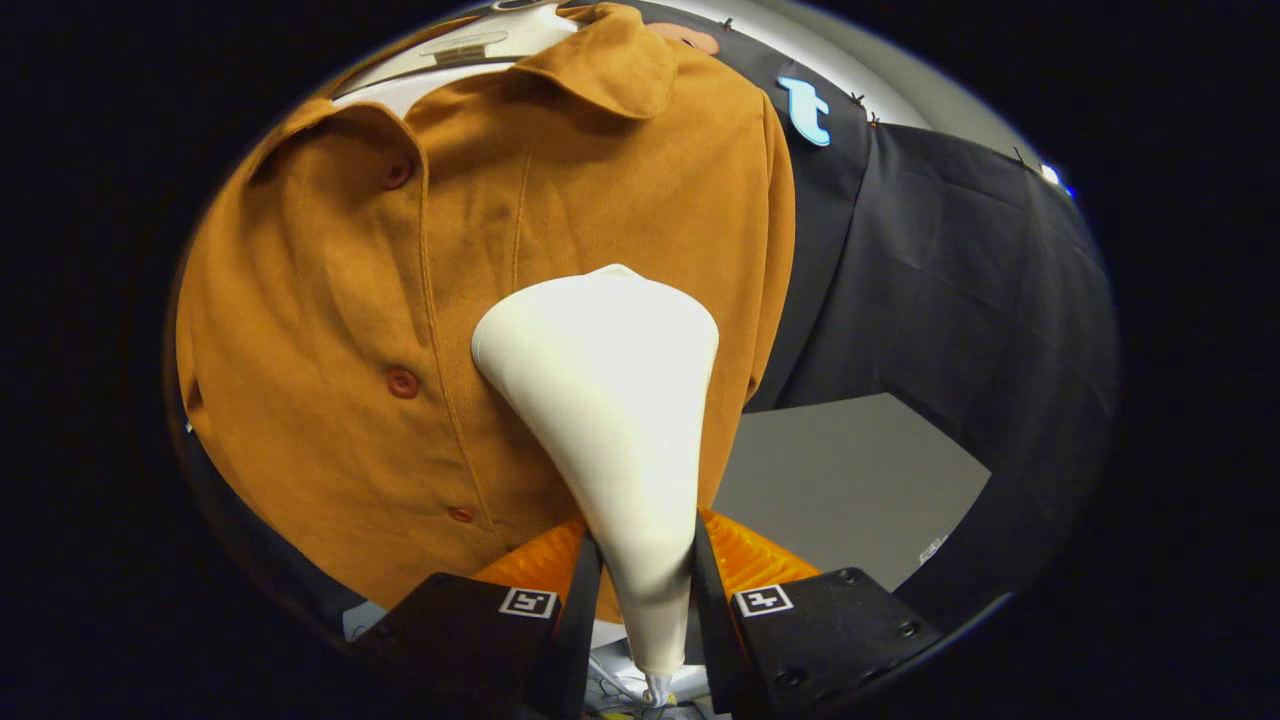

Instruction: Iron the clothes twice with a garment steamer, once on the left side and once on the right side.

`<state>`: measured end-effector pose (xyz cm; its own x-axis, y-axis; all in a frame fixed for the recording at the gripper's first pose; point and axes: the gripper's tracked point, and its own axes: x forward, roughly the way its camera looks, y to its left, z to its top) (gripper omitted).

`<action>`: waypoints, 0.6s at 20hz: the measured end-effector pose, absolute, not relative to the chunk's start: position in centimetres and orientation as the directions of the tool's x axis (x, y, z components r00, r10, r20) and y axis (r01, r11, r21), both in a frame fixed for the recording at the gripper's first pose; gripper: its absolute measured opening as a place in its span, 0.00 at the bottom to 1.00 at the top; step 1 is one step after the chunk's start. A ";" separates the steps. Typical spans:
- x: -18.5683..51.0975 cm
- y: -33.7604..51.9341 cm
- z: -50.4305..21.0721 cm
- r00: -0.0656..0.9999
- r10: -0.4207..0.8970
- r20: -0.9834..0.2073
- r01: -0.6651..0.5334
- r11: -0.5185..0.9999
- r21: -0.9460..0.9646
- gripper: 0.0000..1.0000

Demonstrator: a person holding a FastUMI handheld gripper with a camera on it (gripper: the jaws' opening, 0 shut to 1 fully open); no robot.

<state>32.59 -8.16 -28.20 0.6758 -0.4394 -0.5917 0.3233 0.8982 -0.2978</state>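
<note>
Tongs (645, 590) clamped on steamer (610, 400) handle; its head lies against the shirt (330, 300), beside the button placket, so steam reaches the cloth.

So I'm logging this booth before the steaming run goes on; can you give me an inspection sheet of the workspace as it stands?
Surface: grey tabletop beyond the tool, to the right of the shirt.
Job's things: brown button-up shirt on a hanger; white steamer with its wide head against the shirt front, right of the button placket.
Clutter: nothing seen.
Grippers: tool shut on the steamer's narrow handle, both fingers pressing its sides.
Cables: a white cord stub leaves the steamer's bottom end; its run is hidden.
Surroundings: black cloth wall behind the shirt.
</note>
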 end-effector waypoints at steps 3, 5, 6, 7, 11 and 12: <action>31.6 -8.8 -30.2 0.629 -0.447 -0.636 0.334 0.894 -0.299 0.50; 30.8 -9.2 -31.8 0.600 -0.451 -0.661 0.336 0.892 -0.304 0.50; 30.5 -9.5 -32.5 0.585 -0.453 -0.673 0.336 0.890 -0.307 0.50; 30.2 -9.7 -33.5 0.568 -0.454 -0.687 0.335 0.890 -0.311 0.50; 28.8 -10.2 -35.4 0.499 -0.447 -0.742 0.327 0.891 -0.317 0.50; 28.4 -10.2 -35.8 0.485 -0.443 -0.753 0.322 0.892 -0.317 0.50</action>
<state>28.45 -10.16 -35.82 0.4854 -0.4435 -0.7534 0.3220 0.8919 -0.3175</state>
